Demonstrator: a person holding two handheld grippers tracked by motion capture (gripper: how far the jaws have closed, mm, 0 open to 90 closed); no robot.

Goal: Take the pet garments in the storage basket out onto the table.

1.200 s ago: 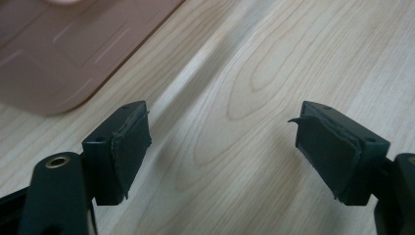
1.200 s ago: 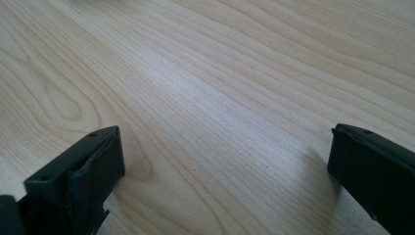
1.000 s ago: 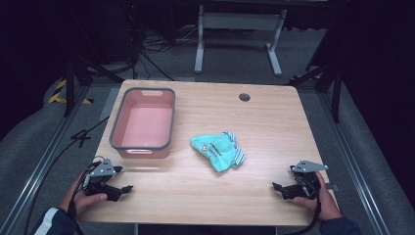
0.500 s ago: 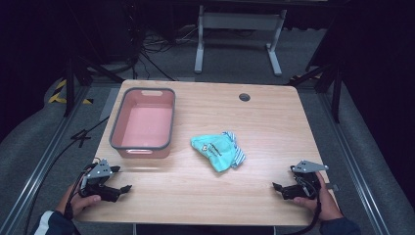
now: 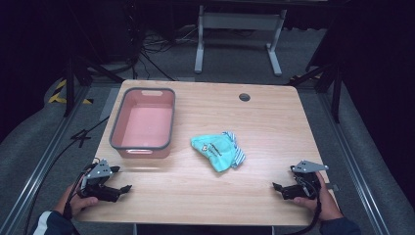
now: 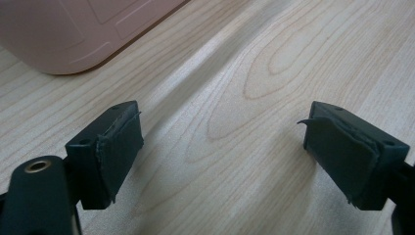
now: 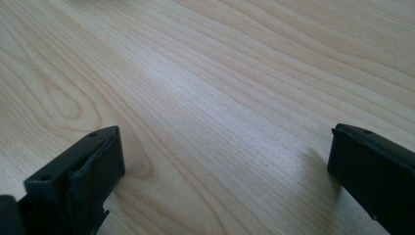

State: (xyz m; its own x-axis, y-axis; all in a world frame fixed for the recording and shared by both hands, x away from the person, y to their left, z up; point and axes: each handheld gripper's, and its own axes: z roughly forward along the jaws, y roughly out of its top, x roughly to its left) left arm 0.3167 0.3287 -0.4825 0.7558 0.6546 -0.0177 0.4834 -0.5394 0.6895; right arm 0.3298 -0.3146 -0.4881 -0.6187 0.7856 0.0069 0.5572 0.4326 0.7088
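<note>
A crumpled teal cloth (image 5: 218,151) with a striped edge lies near the middle of the wooden table (image 5: 254,122). To its left stands a pink bin (image 5: 143,122) with a grey rim, nothing visible inside. My left gripper (image 5: 120,180) rests at the table's front left corner, open, with bare wood between its jaws (image 6: 220,137). The bin's pink wall (image 6: 73,29) shows ahead of it. Near the front right corner my right gripper (image 5: 281,188) rests open over bare wood (image 7: 225,161). Both are far from the cloth.
A round cable hole (image 5: 244,97) sits at the table's back right. Behind the table stands a grey metal frame (image 5: 240,34) on a dark carpeted floor. Black cables (image 5: 58,156) trail off the left side.
The left gripper has shifted slightly toward the table's front left corner. The right gripper, cloth and bin have not moved.
</note>
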